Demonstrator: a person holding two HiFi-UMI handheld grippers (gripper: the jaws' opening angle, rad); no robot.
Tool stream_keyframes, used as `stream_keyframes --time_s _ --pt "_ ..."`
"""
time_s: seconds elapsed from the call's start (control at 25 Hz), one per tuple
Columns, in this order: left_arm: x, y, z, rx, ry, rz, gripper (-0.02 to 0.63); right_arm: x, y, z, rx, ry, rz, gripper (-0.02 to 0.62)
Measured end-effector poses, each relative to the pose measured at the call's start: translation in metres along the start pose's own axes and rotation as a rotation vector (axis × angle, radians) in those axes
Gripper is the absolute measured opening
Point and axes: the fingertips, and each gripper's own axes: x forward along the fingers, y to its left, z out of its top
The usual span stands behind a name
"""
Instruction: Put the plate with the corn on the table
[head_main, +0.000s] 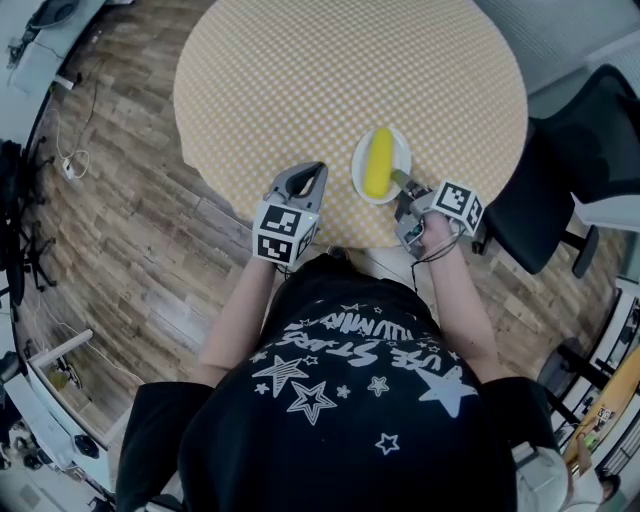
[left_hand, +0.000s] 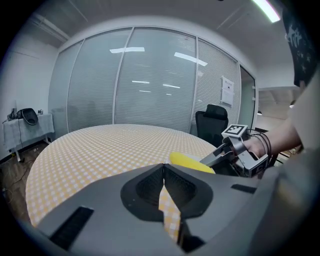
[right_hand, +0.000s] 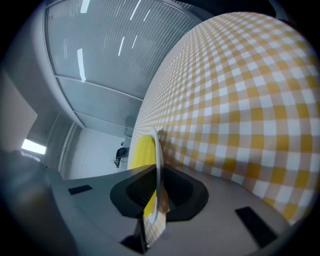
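Observation:
A small white plate (head_main: 360, 182) carrying a yellow corn cob (head_main: 379, 162) sits at the near right part of the round checkered table (head_main: 300, 70). My right gripper (head_main: 404, 186) is shut on the plate's near rim; in the right gripper view the plate (right_hand: 158, 165) runs edge-on between the jaws with the corn (right_hand: 141, 152) beside it. My left gripper (head_main: 304, 180) hovers over the table's near edge, left of the plate, shut with nothing in it. The left gripper view shows its jaws touching (left_hand: 163, 170), with the corn (left_hand: 190, 162) and my right gripper (left_hand: 212, 159) beyond them.
A black office chair (head_main: 570, 170) stands to the right of the table. Wood flooring (head_main: 130, 220) with cables lies to the left. Glass partition walls (left_hand: 150, 85) stand behind the table.

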Motion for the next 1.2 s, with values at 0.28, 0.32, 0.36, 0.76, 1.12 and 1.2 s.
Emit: stream_keyframes --time_s 0.28,0.32,0.36,0.76,1.12,1.2 --pt "0.001 -0.006 -0.002 -0.001 0.003 -0.009 0.008 0.003 -0.008 -0.003 -0.074 0.028 -0.128 0.046" --pt "0.001 -0.006 -0.001 -0.001 0.002 -0.009 0.008 0.003 -0.007 -0.003 -0.074 0.024 -0.127 0.046" --pt "0.001 -0.006 -0.001 0.001 0.001 -0.010 0.008 0.003 -0.006 -0.003 -0.072 0.019 -0.124 0.046" --pt "0.000 -0.012 0.004 0.009 -0.003 -0.009 0.008 -0.006 -0.008 0.003 -0.138 -0.016 -0.183 0.047" --pt "0.000 -0.026 0.004 0.009 -0.006 0.000 0.008 -0.034 -0.009 0.015 -0.258 -0.065 -0.202 0.046" --pt "-0.001 -0.033 0.005 0.011 -0.010 0.005 0.008 -0.042 -0.006 0.017 -0.273 -0.075 -0.187 0.046"
